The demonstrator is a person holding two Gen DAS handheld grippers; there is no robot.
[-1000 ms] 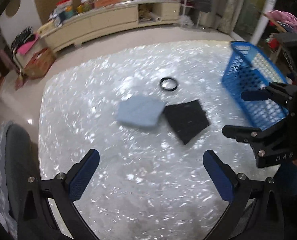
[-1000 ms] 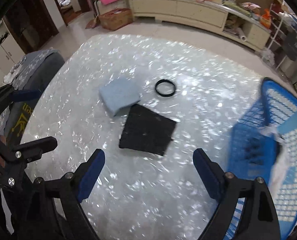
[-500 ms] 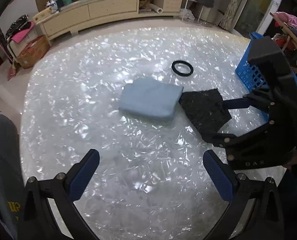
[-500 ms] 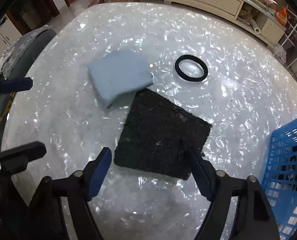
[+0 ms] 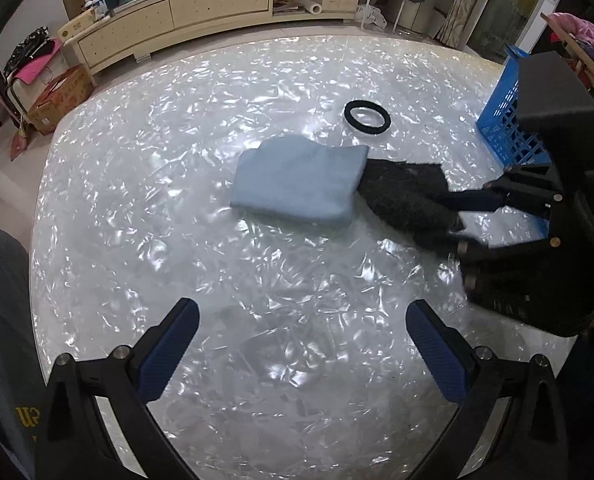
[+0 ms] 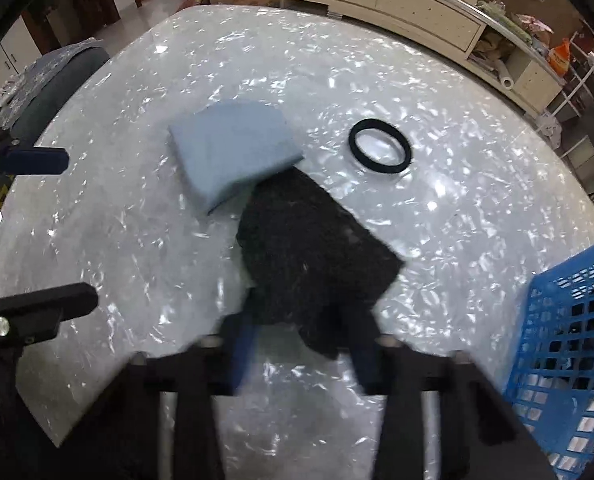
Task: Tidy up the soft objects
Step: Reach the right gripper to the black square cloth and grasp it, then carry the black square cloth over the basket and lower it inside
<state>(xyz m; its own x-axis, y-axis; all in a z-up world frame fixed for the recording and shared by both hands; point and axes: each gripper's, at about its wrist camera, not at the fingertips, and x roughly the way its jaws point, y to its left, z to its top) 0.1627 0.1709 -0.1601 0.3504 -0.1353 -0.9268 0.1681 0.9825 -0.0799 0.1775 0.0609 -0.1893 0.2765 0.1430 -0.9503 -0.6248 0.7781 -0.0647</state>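
Both grippers point steeply down at the pearly white table (image 5: 145,184). The right gripper (image 6: 303,344) has come down low over the black cloth (image 6: 313,248), and its jaws have just been closing — the blue pads now pinch the cloth's near edge, which bunches up between them at about 6 o'clock in the right wrist view. The left gripper (image 5: 303,344) hangs over bare table with its jaws spread wide and nothing between them.

The black cloth lies near the table's middle, its far corner tucked under the folded light blue cloth (image 6: 233,156) at roughly 11 o'clock from it. A black ring (image 6: 379,151) rests on the table at about 1 o'clock from the black cloth, apart from both cloths. The blue basket (image 6: 569,320) stands at the table's edge at 3 to 4 o'clock in the right wrist view.

The left wrist view shows what the right cannot: the right gripper from the side, at 3 o'clock, its fingers reaching in over the black cloth's corner, blurred. The right wrist view in turn catches the left gripper's open fingers at 9 o'clock, beside a grey chair back (image 6: 53,92).
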